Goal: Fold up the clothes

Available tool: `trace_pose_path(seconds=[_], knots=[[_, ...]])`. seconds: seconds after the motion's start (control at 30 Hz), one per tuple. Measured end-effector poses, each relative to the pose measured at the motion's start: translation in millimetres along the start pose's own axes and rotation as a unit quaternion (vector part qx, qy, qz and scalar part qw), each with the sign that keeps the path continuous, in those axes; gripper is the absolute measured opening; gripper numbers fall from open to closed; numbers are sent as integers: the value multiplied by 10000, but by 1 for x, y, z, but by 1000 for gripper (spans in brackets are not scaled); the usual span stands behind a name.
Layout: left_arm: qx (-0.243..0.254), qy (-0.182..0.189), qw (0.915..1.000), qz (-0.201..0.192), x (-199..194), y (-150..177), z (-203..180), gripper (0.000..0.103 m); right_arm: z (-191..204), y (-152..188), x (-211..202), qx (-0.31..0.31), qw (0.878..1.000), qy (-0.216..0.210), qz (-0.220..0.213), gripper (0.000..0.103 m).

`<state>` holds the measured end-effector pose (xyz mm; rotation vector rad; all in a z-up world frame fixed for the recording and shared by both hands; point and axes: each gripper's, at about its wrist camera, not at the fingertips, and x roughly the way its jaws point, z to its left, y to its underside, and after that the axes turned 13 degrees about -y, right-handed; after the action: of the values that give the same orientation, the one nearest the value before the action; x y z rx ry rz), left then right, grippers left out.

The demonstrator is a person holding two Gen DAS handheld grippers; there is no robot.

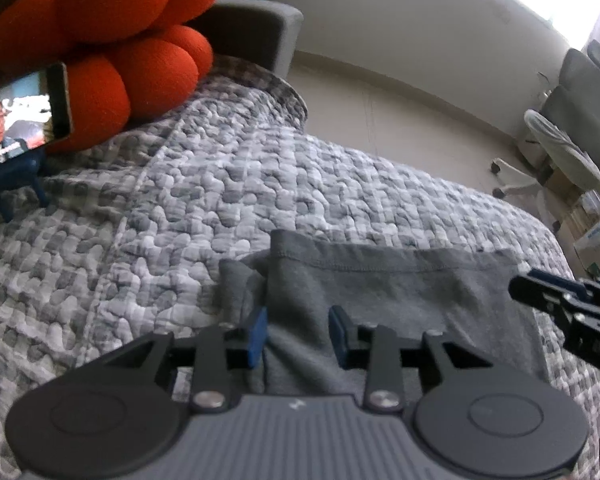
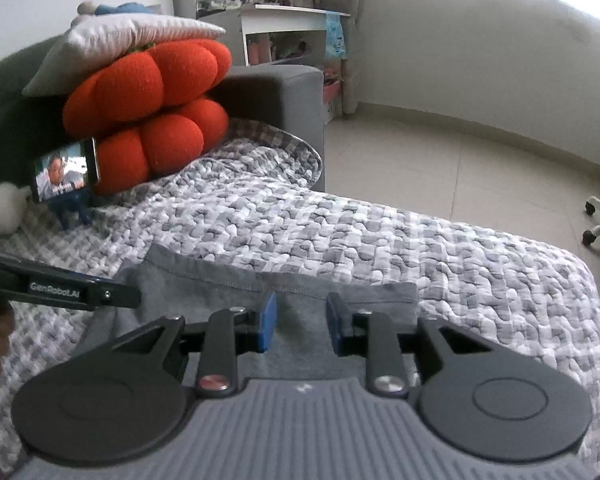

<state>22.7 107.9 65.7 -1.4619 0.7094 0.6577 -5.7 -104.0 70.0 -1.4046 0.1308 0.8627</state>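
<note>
Your left gripper [image 1: 298, 334] hangs over the grey garment [image 1: 380, 300], its blue pads [image 1: 258, 336] apart with nothing pinched between them; only cloth shows below the gap. Your right gripper [image 2: 301, 326] is likewise parted and empty above the same grey garment [image 2: 236, 300]. The garment lies flat on the checked quilt [image 2: 420, 248], its stitched hem toward the far side, close to the quilt's near edge. At the quilt's far corner, the orange cushion [image 2: 156, 116] leans against the sofa arm [image 2: 284, 96], with a phone [image 2: 66, 174] on a small blue stand just before it.
</note>
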Motion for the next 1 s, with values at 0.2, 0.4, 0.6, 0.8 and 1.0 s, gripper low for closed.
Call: trace_pose_path(seconds=[0.2,0.4,0.6,0.8,1.0], knots=[[-18,-4,9999,108,-27,26,-6,42,11,27,-18,205,9995,74,244,35],[284,128,9995,-63,-56,61,-16,57,14,63,-47,479,9977,272,396,36],[225,114,9997,77,-38,72,-17,69,10,73,-35,746,9934,190,846,51],[444,-154,9989,-54,-31,76,-32,92,20,73,-13,614,9926,99,1040,84],[406,-207,9989,62,-26,76,-29,102,24,77,-7,620,9915,-79,1144,103]])
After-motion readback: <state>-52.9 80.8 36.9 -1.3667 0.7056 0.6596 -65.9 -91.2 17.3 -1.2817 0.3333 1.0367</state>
